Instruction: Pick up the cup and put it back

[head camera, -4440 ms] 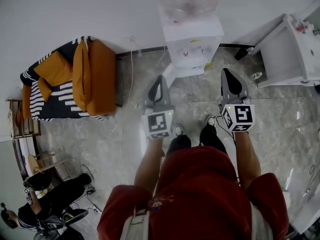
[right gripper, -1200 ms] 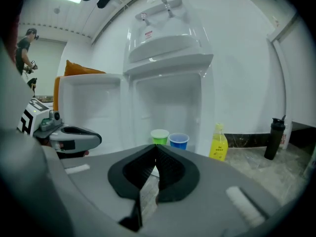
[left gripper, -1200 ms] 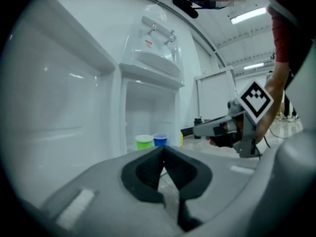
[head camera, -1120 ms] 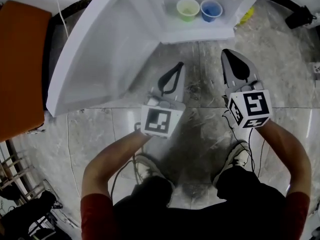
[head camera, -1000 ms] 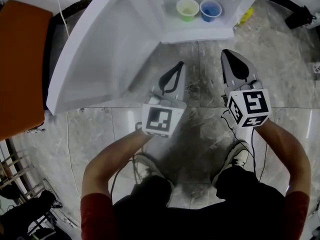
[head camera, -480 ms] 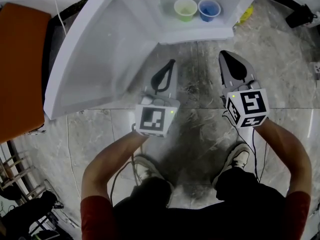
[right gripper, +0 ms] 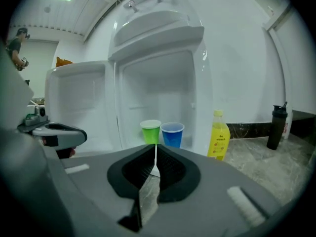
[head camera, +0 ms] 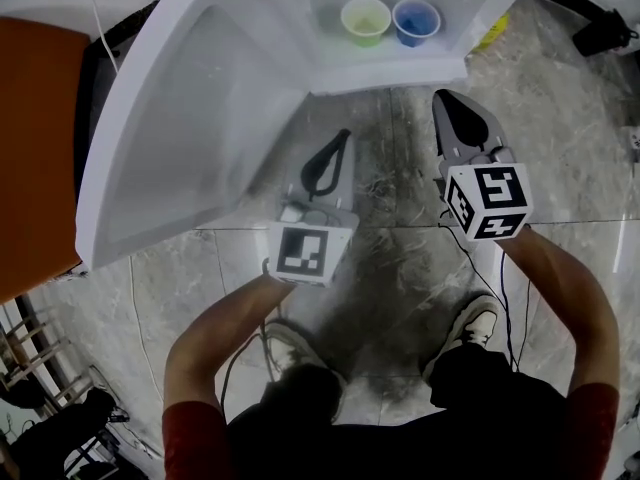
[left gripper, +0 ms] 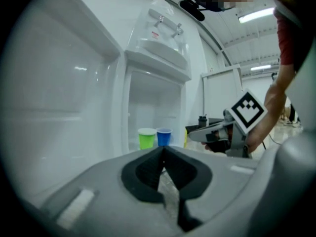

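In the head view we hold our left gripper (head camera: 335, 156) and right gripper (head camera: 452, 116) above the grey marble floor (head camera: 400, 228), both pointing to 12 o'clock at an open white cabinet (head camera: 390, 68). Inside it stands a lime-green plastic cup (head camera: 365, 18), with a blue plastic cup (head camera: 415, 20) just beside it at its 3 o'clock. In the left gripper view our jaws meet at the tips and grip nothing, and both cups stand at 12 o'clock beyond them. In the right gripper view our jaws are closed to a hairline and empty, and a yellow plastic bottle (right gripper: 218, 135) stands at 3 o'clock of the cups.
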The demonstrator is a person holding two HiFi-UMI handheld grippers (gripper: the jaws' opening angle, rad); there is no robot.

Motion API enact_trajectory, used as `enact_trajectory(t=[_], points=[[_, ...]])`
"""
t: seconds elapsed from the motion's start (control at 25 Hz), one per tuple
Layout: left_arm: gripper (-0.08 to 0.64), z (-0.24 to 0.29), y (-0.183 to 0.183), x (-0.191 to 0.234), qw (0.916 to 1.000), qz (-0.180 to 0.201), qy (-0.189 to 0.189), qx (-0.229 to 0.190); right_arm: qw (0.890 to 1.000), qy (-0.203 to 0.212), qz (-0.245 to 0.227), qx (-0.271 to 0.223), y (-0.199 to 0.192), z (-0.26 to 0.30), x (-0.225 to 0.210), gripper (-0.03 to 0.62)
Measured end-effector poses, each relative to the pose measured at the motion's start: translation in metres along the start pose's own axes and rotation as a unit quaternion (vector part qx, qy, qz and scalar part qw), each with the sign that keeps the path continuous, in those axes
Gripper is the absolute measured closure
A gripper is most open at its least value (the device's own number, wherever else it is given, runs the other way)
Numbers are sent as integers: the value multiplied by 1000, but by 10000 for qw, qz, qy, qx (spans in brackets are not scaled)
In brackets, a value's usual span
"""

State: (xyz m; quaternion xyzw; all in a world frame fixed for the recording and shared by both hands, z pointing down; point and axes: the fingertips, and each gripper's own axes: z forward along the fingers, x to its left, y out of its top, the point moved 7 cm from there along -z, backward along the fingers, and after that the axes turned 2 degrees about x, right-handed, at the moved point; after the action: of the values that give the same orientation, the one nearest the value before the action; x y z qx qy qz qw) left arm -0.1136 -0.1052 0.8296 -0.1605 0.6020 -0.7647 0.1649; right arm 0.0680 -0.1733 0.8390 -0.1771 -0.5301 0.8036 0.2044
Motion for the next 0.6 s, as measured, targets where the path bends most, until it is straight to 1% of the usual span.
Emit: enact_trajectory(t=[0.16,0.32,0.4,0.6], points=[[563,7,-6,3,9999,-111,13,68,10000,-72,19,-55,2,18,-8,560],[562,14,-14,6,9996,-163,72,196,9999,-101,97,-37,0,38,-16,500],[561,18,-18,7,9995,-183,81,243,9998,-101,150,-43,-1,49,-19,485],[561,23,-27,7,9991,-277,74,308,9996,-132,229,-93,-3,73,-25,402]])
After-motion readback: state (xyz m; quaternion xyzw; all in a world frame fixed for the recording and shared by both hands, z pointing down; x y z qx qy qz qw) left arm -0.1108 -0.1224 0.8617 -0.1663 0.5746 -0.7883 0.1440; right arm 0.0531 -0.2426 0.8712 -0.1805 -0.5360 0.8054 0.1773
